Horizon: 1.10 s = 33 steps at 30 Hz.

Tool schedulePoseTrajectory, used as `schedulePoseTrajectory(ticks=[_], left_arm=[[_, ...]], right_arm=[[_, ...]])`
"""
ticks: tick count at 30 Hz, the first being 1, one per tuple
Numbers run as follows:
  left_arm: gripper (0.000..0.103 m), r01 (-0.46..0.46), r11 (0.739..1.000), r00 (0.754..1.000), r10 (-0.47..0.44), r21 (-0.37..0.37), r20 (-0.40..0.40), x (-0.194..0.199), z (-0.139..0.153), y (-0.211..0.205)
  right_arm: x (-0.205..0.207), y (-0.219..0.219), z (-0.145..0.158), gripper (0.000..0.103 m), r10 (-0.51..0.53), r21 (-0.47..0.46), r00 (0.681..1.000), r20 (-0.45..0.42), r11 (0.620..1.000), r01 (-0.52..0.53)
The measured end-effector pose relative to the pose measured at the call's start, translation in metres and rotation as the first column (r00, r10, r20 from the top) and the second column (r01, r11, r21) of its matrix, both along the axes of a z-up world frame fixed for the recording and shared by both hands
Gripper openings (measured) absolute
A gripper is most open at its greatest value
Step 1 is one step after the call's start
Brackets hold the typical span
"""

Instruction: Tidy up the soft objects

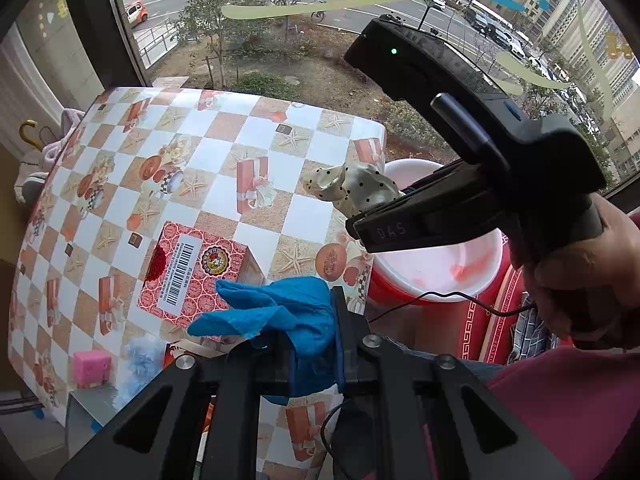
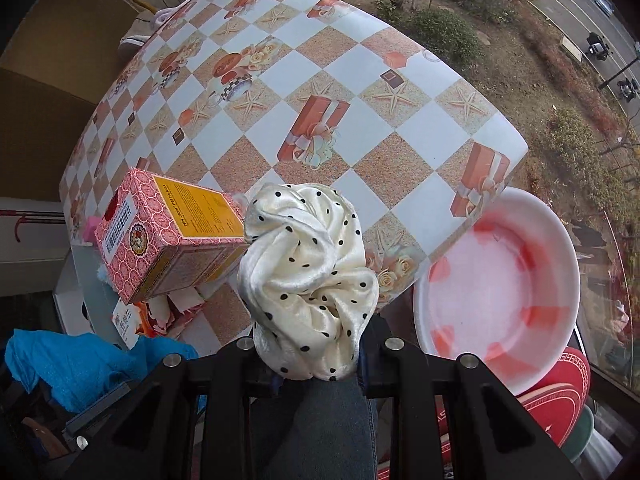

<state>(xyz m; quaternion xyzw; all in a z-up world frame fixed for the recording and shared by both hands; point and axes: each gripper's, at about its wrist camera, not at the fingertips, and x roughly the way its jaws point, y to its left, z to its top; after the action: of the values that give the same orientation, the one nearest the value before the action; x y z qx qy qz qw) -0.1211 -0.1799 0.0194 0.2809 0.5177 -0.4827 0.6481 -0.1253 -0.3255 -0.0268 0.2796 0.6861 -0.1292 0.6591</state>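
Observation:
My left gripper (image 1: 314,344) is shut on a blue cloth (image 1: 292,312), held above the table's near edge; the cloth also shows in the right wrist view (image 2: 80,364). My right gripper (image 2: 316,364) is shut on a cream polka-dot scrunchie (image 2: 308,276), bunched between its jaws near the table's right corner. In the left wrist view the right gripper (image 1: 360,216) holds that scrunchie (image 1: 352,184) just over the rim of a white basin (image 1: 440,276). The basin (image 2: 500,280) sits off the table's right edge. A pink sponge (image 1: 91,367) and a pale blue fluffy item (image 1: 138,364) lie at the table's near-left edge.
A red patterned box (image 1: 192,272) lies on the checked tablecloth (image 1: 192,152); it also shows in the right wrist view (image 2: 168,232). A red stool (image 1: 460,332) stands under the basin. A window with a street view is behind the table.

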Motion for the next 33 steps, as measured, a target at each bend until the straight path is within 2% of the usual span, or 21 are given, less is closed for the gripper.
schedulePoseTrajectory(ticks=[8,17,28,33], left_arm=[[0.015,-0.119,0.992,0.993,0.118,0.041,0.013,0.0,-0.012,0.059],[0.015,-0.259,0.964,0.965,0.256,0.054,0.046,0.004,-0.012,0.114],[0.015,-0.427,0.904,0.904,0.425,0.027,0.054,0.02,-0.008,0.167],[0.015,-0.487,0.873,0.872,0.486,0.011,0.061,0.023,-0.005,0.186]], right_arm=[[-0.016,0.051,-0.01,0.027,0.117,0.032,0.993,-0.033,0.993,-0.116],[-0.011,0.104,-0.004,0.027,0.271,0.054,0.963,-0.004,0.961,-0.27],[0.012,0.148,0.015,0.027,0.424,0.012,0.905,0.04,0.905,-0.424],[0.025,0.175,0.027,0.027,0.52,-0.028,0.852,0.066,0.854,-0.519]])
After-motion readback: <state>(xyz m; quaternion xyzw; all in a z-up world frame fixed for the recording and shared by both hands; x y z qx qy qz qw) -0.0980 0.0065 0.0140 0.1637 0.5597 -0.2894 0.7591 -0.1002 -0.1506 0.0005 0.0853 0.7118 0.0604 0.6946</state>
